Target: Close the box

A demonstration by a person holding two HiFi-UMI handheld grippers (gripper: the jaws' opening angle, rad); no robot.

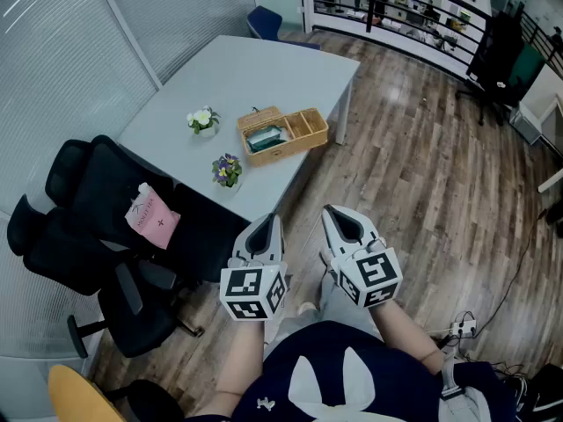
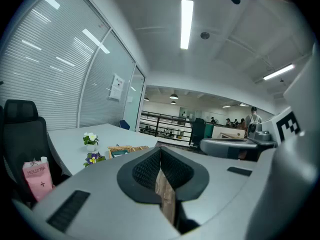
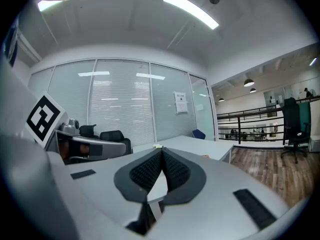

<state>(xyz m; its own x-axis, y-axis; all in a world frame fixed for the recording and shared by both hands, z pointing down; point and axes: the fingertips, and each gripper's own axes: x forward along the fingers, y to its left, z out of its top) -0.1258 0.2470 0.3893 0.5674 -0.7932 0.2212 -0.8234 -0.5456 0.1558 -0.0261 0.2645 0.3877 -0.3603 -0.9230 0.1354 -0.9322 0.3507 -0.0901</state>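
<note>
I have both the left gripper (image 1: pixel 266 224) and the right gripper (image 1: pixel 337 217) clenched empty above the floor (image 1: pixel 422 174), well apart from the open box (image 1: pixel 281 134) on the counter (image 1: pixel 255 73) beside the white flowers (image 1: pixel 203 120).

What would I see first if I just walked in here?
Probably the two grey tools with square markers, held low and shut: the left tool and the right tool. Beyond them an open wooden box sits on the grey table, with a white flower pot and a purple flower pot near it. A pink carton rests on the black chair at the left.
</note>
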